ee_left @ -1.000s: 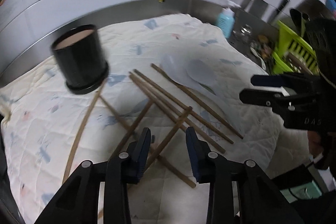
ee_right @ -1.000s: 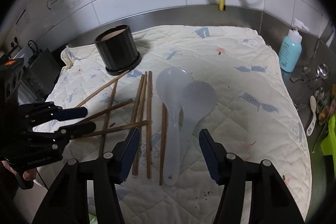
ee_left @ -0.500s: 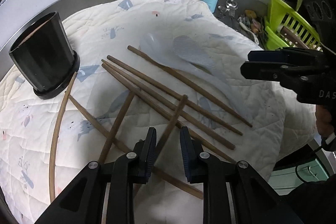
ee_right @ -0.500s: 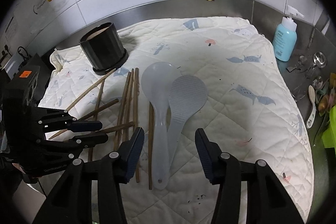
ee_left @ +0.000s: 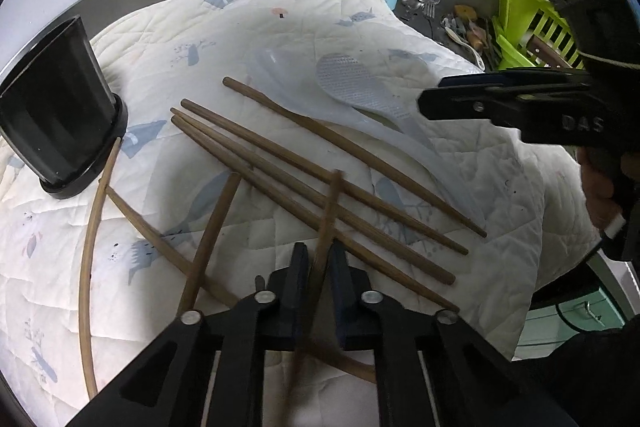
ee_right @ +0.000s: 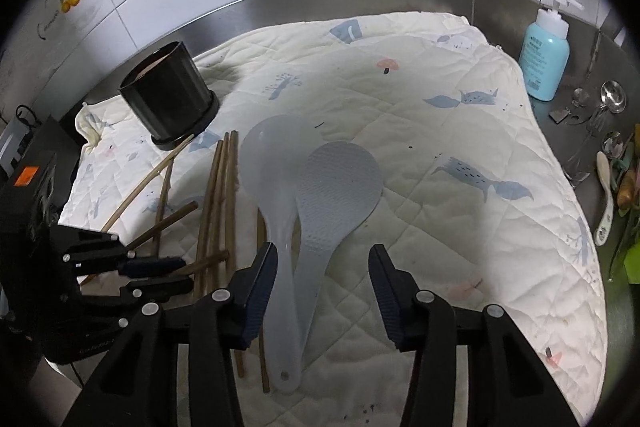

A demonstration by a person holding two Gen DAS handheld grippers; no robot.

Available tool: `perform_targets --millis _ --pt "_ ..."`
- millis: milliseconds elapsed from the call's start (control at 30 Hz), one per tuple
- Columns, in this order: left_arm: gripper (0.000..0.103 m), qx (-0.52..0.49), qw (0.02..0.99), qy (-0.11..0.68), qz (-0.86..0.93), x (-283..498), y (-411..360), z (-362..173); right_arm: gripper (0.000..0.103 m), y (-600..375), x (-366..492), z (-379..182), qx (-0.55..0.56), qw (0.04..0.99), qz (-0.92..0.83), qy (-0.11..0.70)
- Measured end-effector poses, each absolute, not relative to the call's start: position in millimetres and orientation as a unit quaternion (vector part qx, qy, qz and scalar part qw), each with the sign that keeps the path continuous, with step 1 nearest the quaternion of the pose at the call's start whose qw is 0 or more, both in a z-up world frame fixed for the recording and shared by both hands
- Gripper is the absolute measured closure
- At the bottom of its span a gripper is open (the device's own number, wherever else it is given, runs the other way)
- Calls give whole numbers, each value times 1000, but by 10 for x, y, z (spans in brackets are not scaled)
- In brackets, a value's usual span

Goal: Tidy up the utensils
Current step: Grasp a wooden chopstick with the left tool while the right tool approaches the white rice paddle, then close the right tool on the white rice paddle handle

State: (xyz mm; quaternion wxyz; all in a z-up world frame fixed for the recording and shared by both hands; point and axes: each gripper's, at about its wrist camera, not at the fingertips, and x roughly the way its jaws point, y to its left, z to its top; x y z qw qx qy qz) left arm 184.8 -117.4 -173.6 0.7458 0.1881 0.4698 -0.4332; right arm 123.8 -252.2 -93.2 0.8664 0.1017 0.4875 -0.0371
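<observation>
A: Chopsticks (ee_left: 320, 187) lie scattered on the quilted cloth (ee_right: 460, 115), several crossing; two pale rice paddles (ee_right: 336, 187) overlap beside them. Black holder (ee_right: 168, 99) stands upright at the cloth's far left.

B: Left gripper (ee_left: 318, 259)?

A: Fingers closed against one chopstick (ee_left: 330, 211), which slants over the others.

B: Right gripper (ee_right: 322, 283)?

A: Fingers spread wide, straddling both paddle handles, gripping nothing. Blue soap bottle (ee_right: 544, 55) stands off the cloth, on steel.

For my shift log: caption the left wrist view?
Left gripper shut on a brown wooden chopstick above the white quilted cloth.
</observation>
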Motion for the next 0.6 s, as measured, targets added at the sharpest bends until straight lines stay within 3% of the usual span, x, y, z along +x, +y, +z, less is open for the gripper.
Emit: perform_targets --millis 600 --pt "96 120 773 458 -422 1897 -956 -1454 53 -2782 1681 -1139 105 854 -36 508"
